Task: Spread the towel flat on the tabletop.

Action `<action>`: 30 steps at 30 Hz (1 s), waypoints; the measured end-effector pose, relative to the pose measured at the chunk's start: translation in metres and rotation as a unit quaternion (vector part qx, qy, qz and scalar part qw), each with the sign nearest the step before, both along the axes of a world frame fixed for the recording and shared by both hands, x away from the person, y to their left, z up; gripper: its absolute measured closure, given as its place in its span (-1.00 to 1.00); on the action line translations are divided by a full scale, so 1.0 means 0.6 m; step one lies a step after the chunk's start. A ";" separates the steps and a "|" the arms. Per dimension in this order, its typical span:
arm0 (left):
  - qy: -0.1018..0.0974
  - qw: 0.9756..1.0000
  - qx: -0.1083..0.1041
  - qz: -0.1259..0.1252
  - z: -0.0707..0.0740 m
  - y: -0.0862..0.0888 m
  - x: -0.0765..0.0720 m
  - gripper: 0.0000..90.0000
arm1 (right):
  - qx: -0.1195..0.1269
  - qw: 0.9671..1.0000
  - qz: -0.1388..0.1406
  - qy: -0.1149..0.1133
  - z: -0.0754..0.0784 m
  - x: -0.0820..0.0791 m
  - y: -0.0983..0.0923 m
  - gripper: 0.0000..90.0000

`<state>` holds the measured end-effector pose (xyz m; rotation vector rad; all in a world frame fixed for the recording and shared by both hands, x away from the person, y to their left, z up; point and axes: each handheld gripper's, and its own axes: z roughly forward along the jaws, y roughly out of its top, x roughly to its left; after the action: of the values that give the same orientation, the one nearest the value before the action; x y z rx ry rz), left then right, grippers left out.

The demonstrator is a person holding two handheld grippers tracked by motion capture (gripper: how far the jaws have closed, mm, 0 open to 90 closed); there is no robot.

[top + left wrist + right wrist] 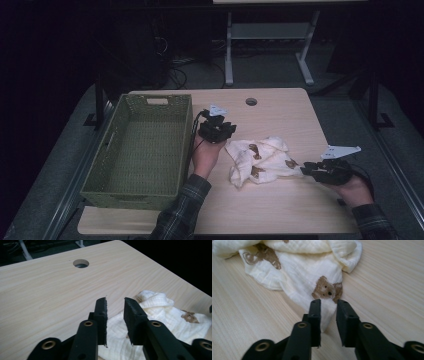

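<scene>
Meanwhile, a crumpled cream cloth printed with brown bears lies in a heap on the pale wooden counter, and it serves as the reference point for everything around it. Just beside the cloth's upper left edge, the left gripper hangs in a person's hand, a grey three-cornered plate on its top; seen from the left gripper view, the left gripper has its two black jaws a narrow gap apart, with nothing pinched between them and the cloth spread beneath and beyond the tips. At the cloth's right-hand corner, the right gripper lies low over the counter, held by the other hand, whose plaid sleeve enters from the bottom edge. From the right gripper view, the right gripper also shows a narrow gap between its jaws, which sit on either side of a tapering corner of the cloth without pressing on it; a bear print lies just past the tips. Well to the left of the cloth, beyond the left gripper, stands a green woven basket. Farther back from the cloth, a round hole opens in the counter near its far edge.
</scene>
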<state>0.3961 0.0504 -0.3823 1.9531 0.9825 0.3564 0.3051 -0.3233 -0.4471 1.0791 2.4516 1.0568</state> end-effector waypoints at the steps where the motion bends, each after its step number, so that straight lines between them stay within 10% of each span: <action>1: 0.000 1.000 0.004 -0.004 -0.001 0.001 -0.001 0.58 | 0.000 1.000 0.000 0.000 0.000 0.000 0.000 0.54; 16: 0.025 0.995 0.018 -0.092 -0.030 -0.031 -0.053 0.28 | 0.025 1.000 0.012 0.006 0.005 0.060 0.044 0.51; 30: 0.050 0.987 0.036 -0.146 -0.076 -0.025 -0.140 0.20 | 0.022 0.999 0.044 0.020 -0.002 0.031 0.067 0.46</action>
<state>0.3119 0.0354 -0.4276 2.1608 0.7397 0.1291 0.3237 -0.2830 -0.4481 1.0230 2.5405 1.1318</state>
